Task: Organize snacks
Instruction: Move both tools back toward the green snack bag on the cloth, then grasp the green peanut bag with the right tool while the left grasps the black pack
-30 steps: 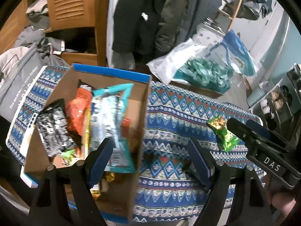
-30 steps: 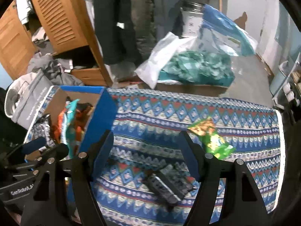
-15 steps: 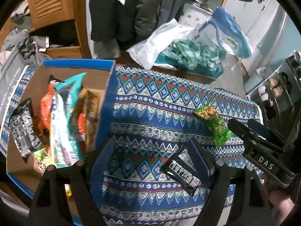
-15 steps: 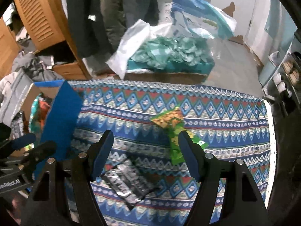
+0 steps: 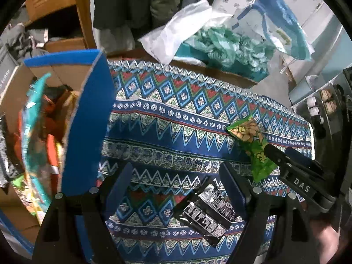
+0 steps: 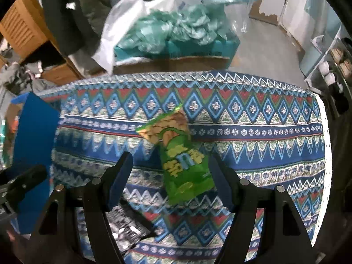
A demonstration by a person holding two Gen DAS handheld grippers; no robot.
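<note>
- Left wrist view: box (image 5: 88, 118) of snacks stands left of the left gripper (image 5: 176, 189), whose jaws are wide and empty; black packet (image 5: 209, 211) lies flat under the right finger (image 5: 233, 189).
- Right wrist view: right gripper (image 6: 170, 177) is wide too, green packet (image 6: 182, 165) between the fingers, pads not touching.
- Step, as I judge it: reaching for loose packets to box them. Next: settle each pair of fingers either side of a packet, close, carry left.
- Surface: patterned cloth (image 6: 253, 136), soft, so thin packets may slip.
- Room: cluttered; plastic bags (image 6: 171, 30) and wooden doors (image 6: 19, 28) lie beyond the fingertips.
</note>
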